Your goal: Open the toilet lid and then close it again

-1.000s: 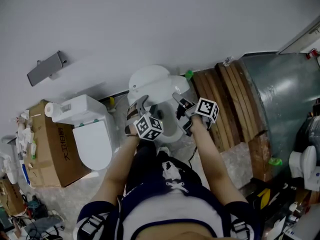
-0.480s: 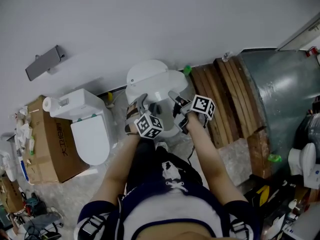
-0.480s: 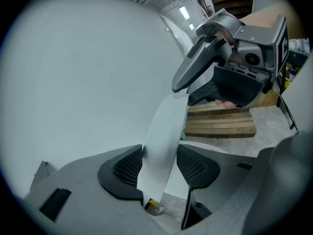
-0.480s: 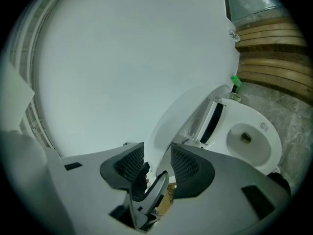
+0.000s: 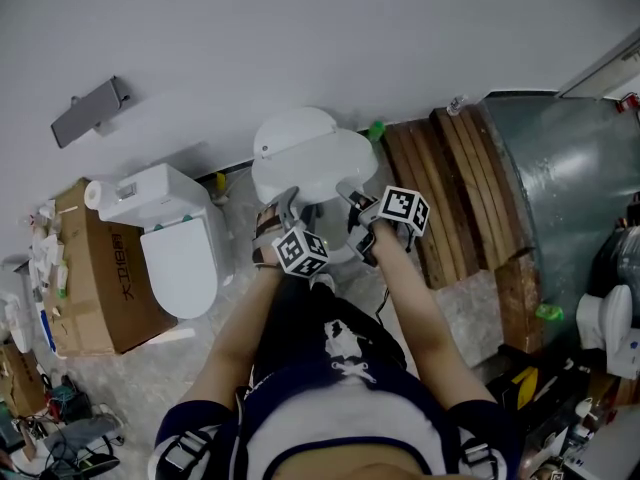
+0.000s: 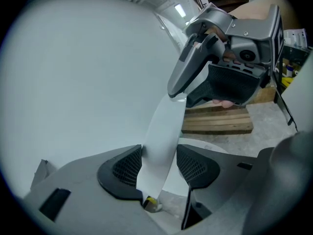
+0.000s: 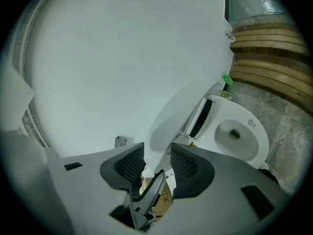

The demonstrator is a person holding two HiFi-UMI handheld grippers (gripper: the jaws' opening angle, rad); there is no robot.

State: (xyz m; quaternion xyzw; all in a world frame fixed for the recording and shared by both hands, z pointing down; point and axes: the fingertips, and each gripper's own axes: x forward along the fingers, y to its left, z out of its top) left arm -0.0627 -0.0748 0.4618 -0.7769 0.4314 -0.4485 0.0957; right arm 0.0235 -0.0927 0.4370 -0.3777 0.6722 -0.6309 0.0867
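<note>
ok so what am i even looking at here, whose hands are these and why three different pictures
There is no robot arm here. A person stands over a toilet with a handheld gripper in each hand. The head view comes from a camera on the person's head, looking steeply down. The other two views come from cameras riding on the left gripper and the right gripper, each looking along its own jaws. Both grippers are closed on the edge of the white toilet lid, which is partly raised over the open bowl. The patterned cubes are part of the grippers. On the floor nearby are a second toilet, a cardboard box and some wooden boards.
</note>
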